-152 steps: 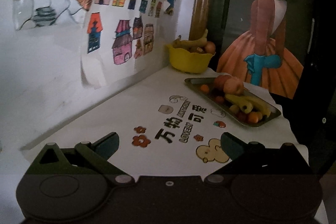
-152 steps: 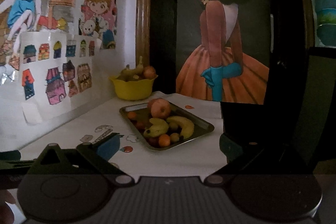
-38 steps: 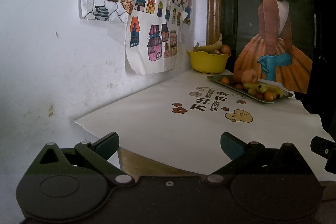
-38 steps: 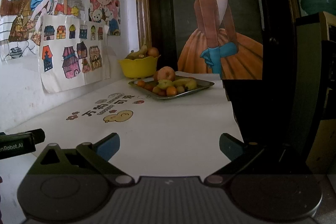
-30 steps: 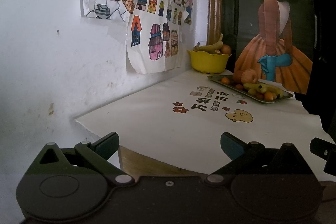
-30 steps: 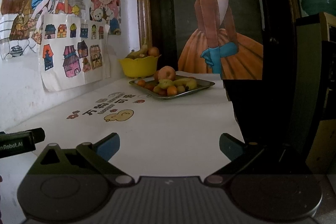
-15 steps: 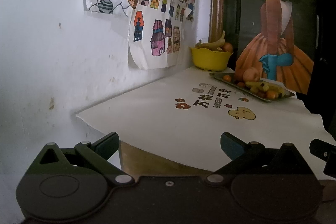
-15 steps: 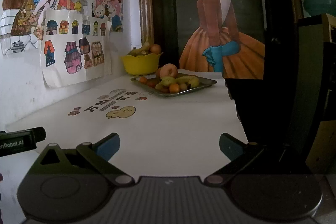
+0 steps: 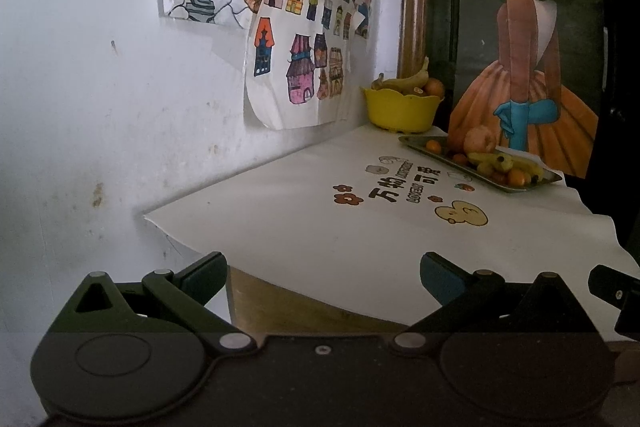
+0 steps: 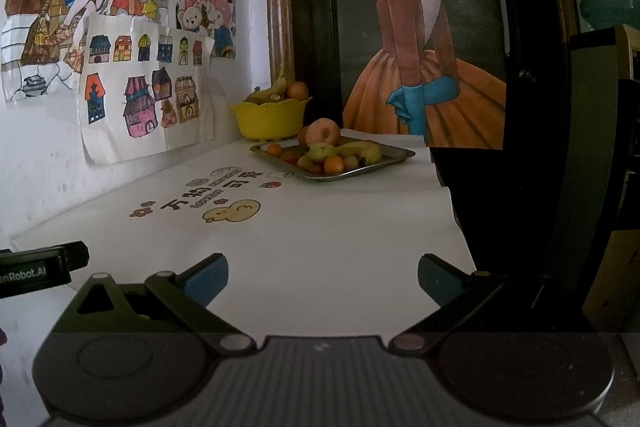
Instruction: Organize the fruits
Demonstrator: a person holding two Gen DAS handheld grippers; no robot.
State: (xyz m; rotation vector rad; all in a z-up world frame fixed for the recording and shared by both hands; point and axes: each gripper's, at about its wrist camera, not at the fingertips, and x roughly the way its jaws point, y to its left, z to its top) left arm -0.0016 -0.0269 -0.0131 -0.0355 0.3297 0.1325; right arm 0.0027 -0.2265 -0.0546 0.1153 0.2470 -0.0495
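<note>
Far ahead of the claw (image 10: 322,277), a yellow scalloped bowl (image 10: 269,119) stood behind a grey metal tray (image 10: 332,163) of orange, yellow and reddish fruit. The table's white cloth (image 10: 320,227) bore black characters, brown flowers and a yellow duck.

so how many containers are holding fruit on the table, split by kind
yellow bowl: 1
metal tray: 1
total: 2
</note>
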